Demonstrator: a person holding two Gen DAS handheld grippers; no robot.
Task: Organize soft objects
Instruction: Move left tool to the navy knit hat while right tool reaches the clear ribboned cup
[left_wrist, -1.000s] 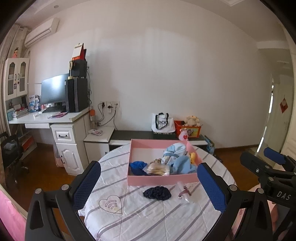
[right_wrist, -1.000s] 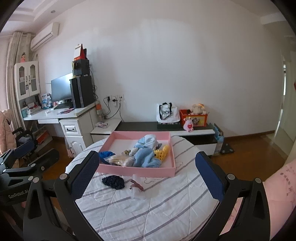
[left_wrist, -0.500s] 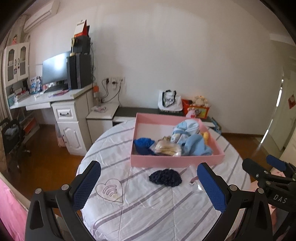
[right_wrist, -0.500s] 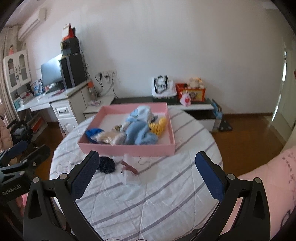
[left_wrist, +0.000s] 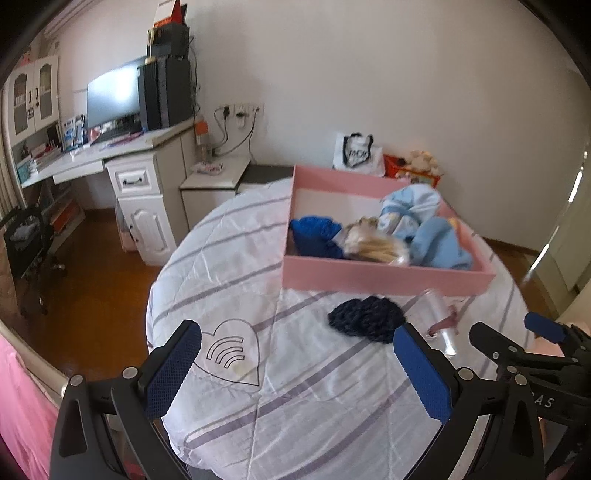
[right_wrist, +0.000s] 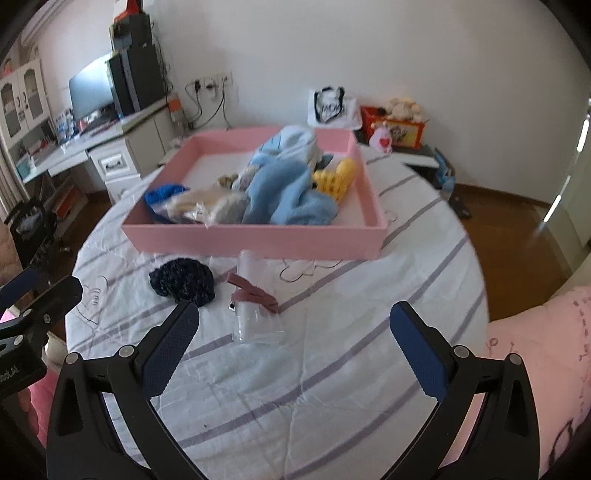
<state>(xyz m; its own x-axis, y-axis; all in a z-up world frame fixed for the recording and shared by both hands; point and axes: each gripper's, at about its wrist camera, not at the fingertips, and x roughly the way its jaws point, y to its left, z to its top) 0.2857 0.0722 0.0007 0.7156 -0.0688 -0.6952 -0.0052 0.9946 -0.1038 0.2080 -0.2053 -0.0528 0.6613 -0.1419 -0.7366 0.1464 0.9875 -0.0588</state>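
Left gripper (left_wrist: 297, 363) and right gripper (right_wrist: 293, 345) spread wide, holding nothing. Above striped tablecloth (right_wrist: 332, 369). Dark knit piece (right_wrist: 183, 280) beside pink tray (right_wrist: 258, 240).

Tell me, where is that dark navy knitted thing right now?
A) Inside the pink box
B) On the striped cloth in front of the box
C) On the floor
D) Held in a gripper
B: the dark navy knitted thing lies on the striped cloth, outside the pink box.
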